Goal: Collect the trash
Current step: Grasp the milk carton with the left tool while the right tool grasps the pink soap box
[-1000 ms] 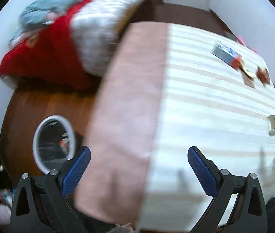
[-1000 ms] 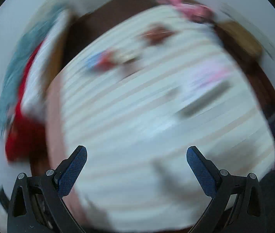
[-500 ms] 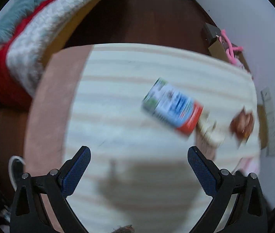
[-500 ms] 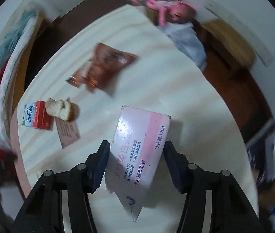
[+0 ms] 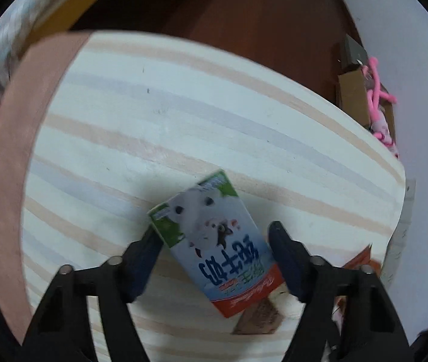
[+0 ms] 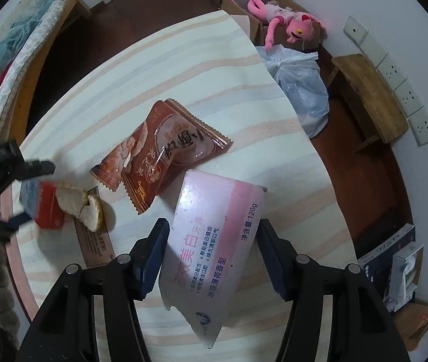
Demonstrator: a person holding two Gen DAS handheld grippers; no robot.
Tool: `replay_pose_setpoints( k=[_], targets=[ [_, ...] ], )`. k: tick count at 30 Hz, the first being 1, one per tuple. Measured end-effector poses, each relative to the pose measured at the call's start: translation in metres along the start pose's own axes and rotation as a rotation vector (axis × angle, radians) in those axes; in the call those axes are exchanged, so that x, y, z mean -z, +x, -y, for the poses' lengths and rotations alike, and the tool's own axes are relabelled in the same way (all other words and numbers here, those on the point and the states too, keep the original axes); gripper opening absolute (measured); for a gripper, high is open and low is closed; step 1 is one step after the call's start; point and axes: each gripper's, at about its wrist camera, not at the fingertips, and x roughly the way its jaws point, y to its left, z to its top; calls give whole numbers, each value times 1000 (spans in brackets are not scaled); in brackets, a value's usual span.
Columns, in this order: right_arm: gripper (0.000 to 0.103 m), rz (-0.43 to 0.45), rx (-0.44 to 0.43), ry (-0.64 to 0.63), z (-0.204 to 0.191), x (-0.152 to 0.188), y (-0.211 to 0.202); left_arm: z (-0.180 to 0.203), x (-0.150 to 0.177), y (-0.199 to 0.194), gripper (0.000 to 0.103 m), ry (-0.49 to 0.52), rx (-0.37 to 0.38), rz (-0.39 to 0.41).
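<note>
Left gripper [image 5: 214, 250]: closing around milk carton [image 5: 214, 241], not yet clamped.
Right gripper [image 6: 212, 250]: grasping toothpaste box [image 6: 214, 241]; jaws easing apart.
Risk: your carton sits skewed toward 11 o'clock on the worktop [image 5: 183, 120]; it may twist free.

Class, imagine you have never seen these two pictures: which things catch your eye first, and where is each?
A blue-and-white milk carton with a red end lies on the striped table, between the closing left gripper. A pink-and-white toothpaste box sits between the right gripper; a brown snack wrapper lies beyond it.

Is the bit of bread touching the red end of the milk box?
Touching. The right wrist view shows the bread pressed right against the red end of the milk box, with no striped table visible between them.
</note>
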Motion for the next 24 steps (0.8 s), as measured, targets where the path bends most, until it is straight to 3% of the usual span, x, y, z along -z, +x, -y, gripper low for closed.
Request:
replay_pose_setpoints(
  k=[6, 11, 16, 18, 19, 24],
  targets=[
    [56, -13, -68, -48, -2, 21, -10, -4, 34, -27, 59, 305, -111, 108],
    [56, -71, -123, -170, -21, 48, -14, -26, 72, -25, 59, 487, -166, 73],
    [60, -94, -74, -234, -40, 62, -13, -36, 84, -19, 60, 469, -143, 9],
    [70, -98, -73, -205, -40, 66, -12, -36, 86, -11, 60, 457, -135, -26],
    [74, -95, -75, -189, -40, 68, -12, -36, 89, -9, 60, 450, -127, -25],
    [74, -69, -50, -149, -37, 72, -6, -36, 95, -10, 59, 393, -109, 36]
  ],
)
